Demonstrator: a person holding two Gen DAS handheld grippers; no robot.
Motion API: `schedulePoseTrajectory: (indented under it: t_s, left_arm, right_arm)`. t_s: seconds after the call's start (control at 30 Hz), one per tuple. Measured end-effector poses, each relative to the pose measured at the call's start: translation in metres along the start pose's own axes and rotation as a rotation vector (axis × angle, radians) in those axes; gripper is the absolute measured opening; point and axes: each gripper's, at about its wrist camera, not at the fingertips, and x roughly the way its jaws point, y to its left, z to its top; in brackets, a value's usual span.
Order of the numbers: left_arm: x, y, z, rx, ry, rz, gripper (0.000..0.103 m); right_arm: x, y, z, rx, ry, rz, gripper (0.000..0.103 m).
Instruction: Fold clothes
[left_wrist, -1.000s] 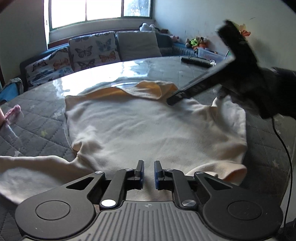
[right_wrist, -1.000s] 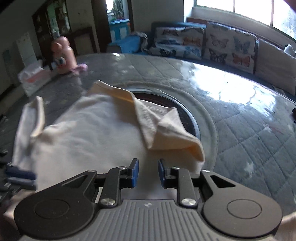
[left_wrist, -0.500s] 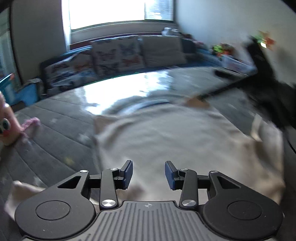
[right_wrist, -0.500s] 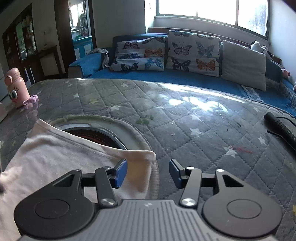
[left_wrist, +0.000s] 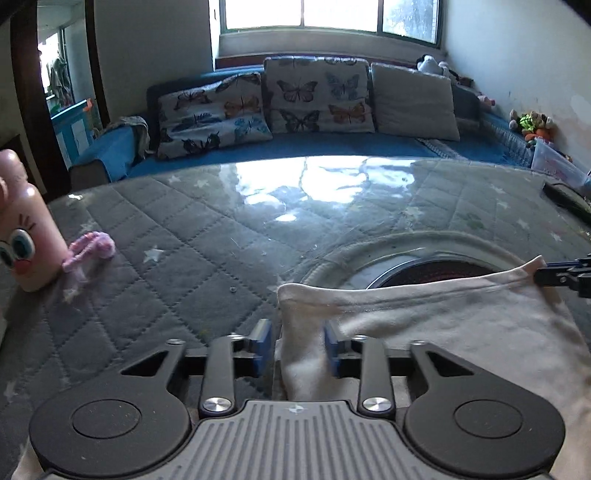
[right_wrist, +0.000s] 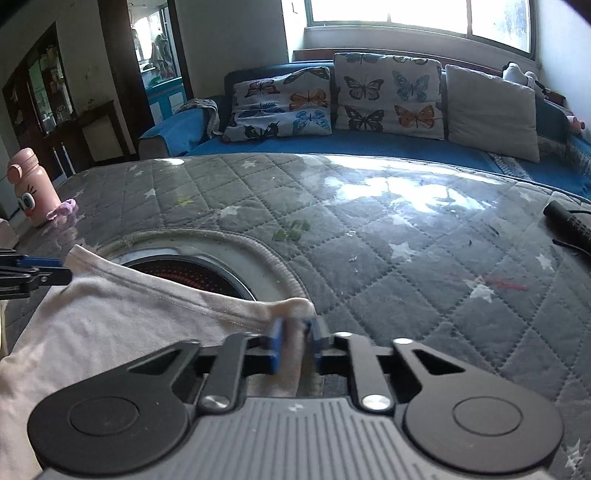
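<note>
Grey quilted surface (left_wrist: 192, 236) under a clear glossy sheet, window glare at 12 o'clock. A round rimmed opening (right_wrist: 207, 258) with a dark red glow sits mid-surface; the cloth's far hem crosses it and hides its near part.

One pale cloth garment (left_wrist: 436, 325) lies at the near side of the surface, spread between the two tools. Left gripper (left_wrist: 297, 345): blue fingers (left_wrist: 263, 341) closing on the garment's left corner, cloth bunched between them, a gap visible on the left side. Right gripper (right_wrist: 295, 341): fingers (right_wrist: 276, 345) pinched tight on the right corner, cloth squeezed in the narrow slot. Each tool's tips also show at the other view's edge, at 3 o'clock and 9 o'clock, mostly cut off.

Around:
- One pink bottle (right_wrist: 31, 188) with a cartoon face, at 10 o'clock, cut by the frame in the left view.
- One purple fuzzy loop (left_wrist: 90, 249) touching the bottle's base.
- One black stick-shaped object (right_wrist: 569, 223) at 3 o'clock, with a cord; hard to make out.
- Small green flecks (right_wrist: 291, 230) and a red mark (right_wrist: 502, 283) on the quilt.

Behind: a blue sofa (left_wrist: 332, 146), two butterfly cushions (left_wrist: 317, 98), one plain cushion (left_wrist: 413, 99), soft toys (left_wrist: 528, 123) at 2 o'clock, blurred. The garment's near part is hidden under the tool bodies.
</note>
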Motion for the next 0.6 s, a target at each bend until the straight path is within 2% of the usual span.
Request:
schedulePoseTrajectory:
  t_s: [0.03,0.1,0.23,0.33,0.43,0.47,0.53,0.6]
  left_arm:
    - [0.002,-0.001,0.0,0.002,-0.005,0.007,0.01]
    - [0.001,-0.003,0.001,0.005,-0.015,-0.003,0.008]
    - [-0.008,-0.006,0.008,0.007,-0.083,-0.032,0.007]
    - [-0.002,-0.007,0.012,-0.007,-0.079,-0.049,0.008]
    - [0.001,-0.006,0.011,-0.008,-0.047,-0.057,0.012]
    - [-0.004,-0.004,0.009,-0.002,-0.05,-0.059,0.014]
    - [-0.012,-0.001,0.007,0.008,-0.057,-0.061,0.021]
    - [-0.025,0.002,0.003,0.015,-0.067,-0.054,0.032]
  right_arm:
    - [-0.001,0.0,0.0,-0.003,-0.006,-0.005,0.007]
    - [-0.005,0.002,-0.001,-0.012,-0.025,-0.018,0.006]
    - [-0.016,0.004,0.0,-0.027,-0.078,-0.062,0.005]
    - [-0.015,0.004,0.001,-0.029,-0.078,-0.092,0.005]
    - [-0.007,0.002,-0.002,-0.023,-0.039,-0.116,0.01]
    - [-0.007,0.001,-0.003,-0.016,-0.034,-0.117,0.015]
    - [-0.012,0.001,-0.004,-0.017,-0.041,-0.12,0.017]
    - [-0.021,0.005,-0.005,-0.029,-0.049,-0.115,0.02]
